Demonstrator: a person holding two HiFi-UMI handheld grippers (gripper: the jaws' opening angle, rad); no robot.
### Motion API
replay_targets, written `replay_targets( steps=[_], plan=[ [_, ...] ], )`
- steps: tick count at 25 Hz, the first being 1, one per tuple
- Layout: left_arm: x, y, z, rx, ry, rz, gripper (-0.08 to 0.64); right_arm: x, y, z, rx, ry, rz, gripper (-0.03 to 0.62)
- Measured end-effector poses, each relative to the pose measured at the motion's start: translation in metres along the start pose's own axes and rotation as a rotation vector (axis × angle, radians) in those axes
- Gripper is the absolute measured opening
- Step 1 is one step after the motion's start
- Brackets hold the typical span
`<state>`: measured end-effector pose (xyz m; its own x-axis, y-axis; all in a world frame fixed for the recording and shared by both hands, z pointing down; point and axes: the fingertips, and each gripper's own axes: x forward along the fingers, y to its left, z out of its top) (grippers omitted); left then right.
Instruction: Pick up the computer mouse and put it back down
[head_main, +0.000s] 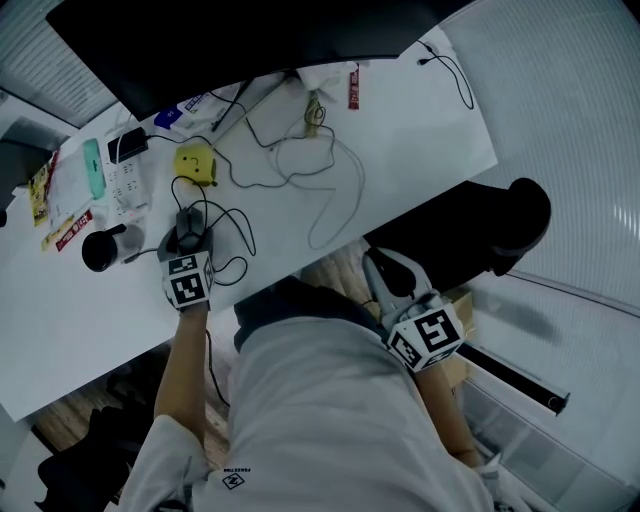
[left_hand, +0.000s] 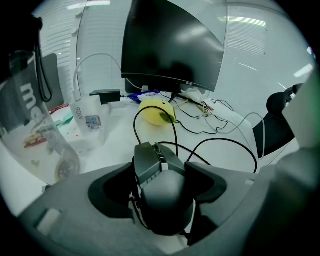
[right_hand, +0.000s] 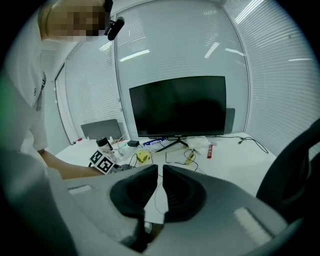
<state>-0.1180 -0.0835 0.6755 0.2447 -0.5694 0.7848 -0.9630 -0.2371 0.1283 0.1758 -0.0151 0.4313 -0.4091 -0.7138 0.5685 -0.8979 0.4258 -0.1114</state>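
Note:
The dark grey wired computer mouse (head_main: 190, 226) (left_hand: 162, 195) is at the left of the white desk (head_main: 420, 140), with its cable looping off to the right. My left gripper (head_main: 189, 238) (left_hand: 160, 167) points steeply down over it, jaws wide and set against both sides of the mouse. I cannot tell whether the mouse rests on the desk or hangs just above it. My right gripper (head_main: 380, 268) (right_hand: 161, 172) is off the desk's near edge above the person's lap, shut with nothing between its jaws.
A yellow object (head_main: 196, 163) (left_hand: 156, 111) lies just beyond the mouse among loose cables (head_main: 320, 180). A power strip (head_main: 125, 180) and a dark cup (head_main: 100, 248) sit to the left. The black monitor (head_main: 250, 40) stands at the back. A black chair (head_main: 500, 230) is at the right.

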Motion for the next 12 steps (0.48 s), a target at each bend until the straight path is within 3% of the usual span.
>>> replay_targets(
  steps=[12],
  plan=[
    [0.0068, -0.0036, -0.0003, 0.047, 0.000, 0.006, 0.331, 0.0045, 0.0009, 0.0007, 0.000, 0.000, 0.002, 0.032]
  ],
)
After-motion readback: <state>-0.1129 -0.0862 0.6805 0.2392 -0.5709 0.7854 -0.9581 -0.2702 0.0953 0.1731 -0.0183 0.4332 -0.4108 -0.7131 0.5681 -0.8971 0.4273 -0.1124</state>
